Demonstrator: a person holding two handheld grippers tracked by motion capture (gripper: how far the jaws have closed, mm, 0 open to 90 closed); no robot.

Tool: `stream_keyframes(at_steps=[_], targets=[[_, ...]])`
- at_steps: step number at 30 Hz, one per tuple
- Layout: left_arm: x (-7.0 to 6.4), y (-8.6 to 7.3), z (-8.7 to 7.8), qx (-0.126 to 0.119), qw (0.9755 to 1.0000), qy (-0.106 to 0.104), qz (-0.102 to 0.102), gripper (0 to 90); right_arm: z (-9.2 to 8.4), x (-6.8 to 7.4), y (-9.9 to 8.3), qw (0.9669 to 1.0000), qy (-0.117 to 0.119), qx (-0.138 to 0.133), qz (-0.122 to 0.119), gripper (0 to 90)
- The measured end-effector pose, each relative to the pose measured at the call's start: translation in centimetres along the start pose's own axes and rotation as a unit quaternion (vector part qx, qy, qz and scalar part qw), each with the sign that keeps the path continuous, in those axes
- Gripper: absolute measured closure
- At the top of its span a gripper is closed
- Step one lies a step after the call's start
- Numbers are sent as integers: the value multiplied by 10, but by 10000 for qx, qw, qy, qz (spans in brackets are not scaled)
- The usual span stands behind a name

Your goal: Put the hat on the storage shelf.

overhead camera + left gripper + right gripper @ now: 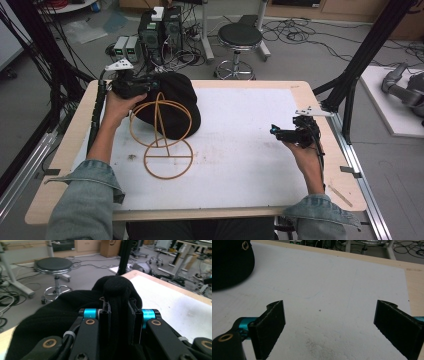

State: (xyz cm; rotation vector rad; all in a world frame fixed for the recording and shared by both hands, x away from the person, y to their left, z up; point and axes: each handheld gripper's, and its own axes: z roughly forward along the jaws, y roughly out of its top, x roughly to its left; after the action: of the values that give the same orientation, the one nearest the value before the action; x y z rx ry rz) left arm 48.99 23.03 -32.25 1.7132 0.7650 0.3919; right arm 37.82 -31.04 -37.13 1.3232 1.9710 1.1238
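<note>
Pinching a fold of the black hat [172,102], left gripper [119,312] fingers risk snagging the wire stand [162,137] and tipping it; right gripper [329,322] fingers spread, idle.

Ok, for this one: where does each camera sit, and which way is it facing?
High view: above the person's side, looking forward and down on the table; forearms, left gripper and right gripper show.
Left gripper view: rides the left gripper, looking along jaws shut on the black hat toward a stool.
Right gripper view: rides the right gripper, looking past open jaws at the white mat.
All three views share the hat.
</note>
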Motion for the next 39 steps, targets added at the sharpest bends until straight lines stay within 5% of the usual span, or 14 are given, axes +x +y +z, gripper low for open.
stream_keyframes(at_steps=[10,21,39], targets=[[1,30,-18,-302,9985,440,88,761,-1,-1,1,10000,47,-58,16,99],[-8,64,-26,-671,9934,931,22,762,-3,0,2,9999,76,-74,45,98],[-34,111,-40,-1203,9872,1031,-164,764,-7,1,4,9997,141,-187,30,99]])
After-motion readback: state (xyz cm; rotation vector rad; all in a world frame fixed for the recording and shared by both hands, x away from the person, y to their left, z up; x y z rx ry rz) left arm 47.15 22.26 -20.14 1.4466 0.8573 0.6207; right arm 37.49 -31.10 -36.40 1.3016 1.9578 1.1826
